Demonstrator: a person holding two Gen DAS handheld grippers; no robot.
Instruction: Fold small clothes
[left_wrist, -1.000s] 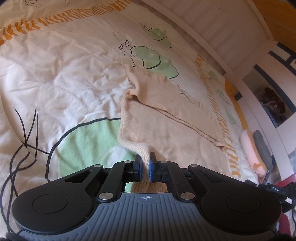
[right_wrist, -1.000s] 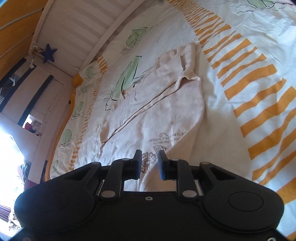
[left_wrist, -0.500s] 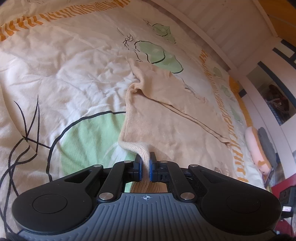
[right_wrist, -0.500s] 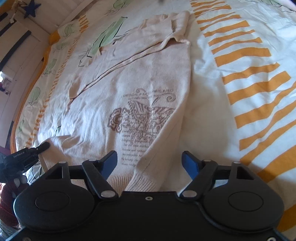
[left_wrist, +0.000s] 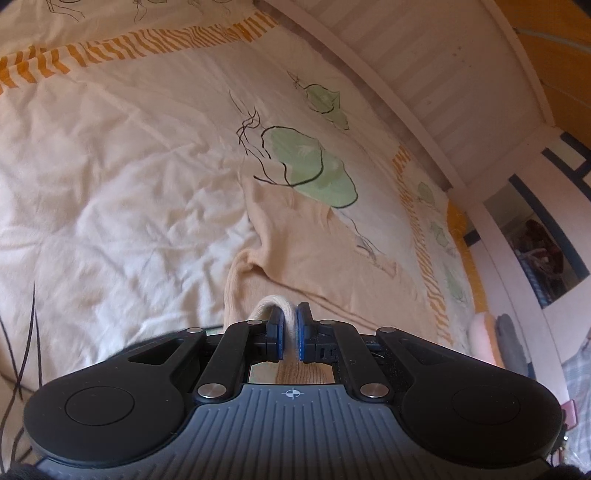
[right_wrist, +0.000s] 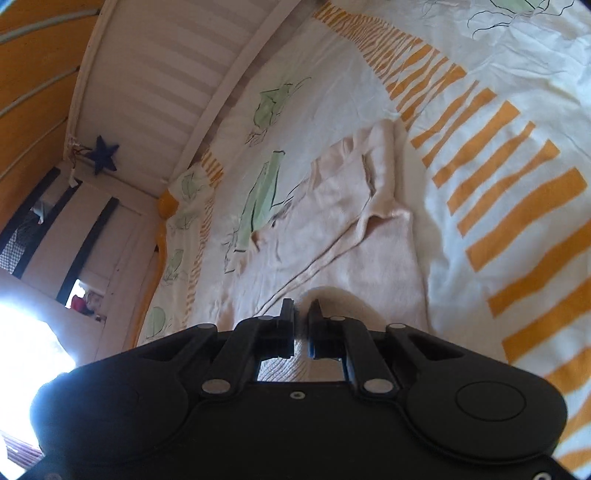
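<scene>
Cream knit sweater (left_wrist: 317, 240): left gripper (left_wrist: 290, 325) pinching ribbed hem; right gripper (right_wrist: 302, 325) just closing on other hem corner. Next: carrying hem toward neckline.

sweater (left_wrist: 317, 236): cream knit, ribbed hem (faint print hidden)
state: hem lifted, doubling over the body
pose: sleeve folded across
place: on bed, near the orange-striped border, toward the headboard side

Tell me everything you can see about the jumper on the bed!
The jumper is a small, cream-peach knit with a ribbed hem. It lies spread on the patterned bedcover, one sleeve folded across its body. The left tongs pinch its ribbed hem, lifted into a loop. The right tongs have just closed on another bit of hem. Nothing else touches it.
</scene>
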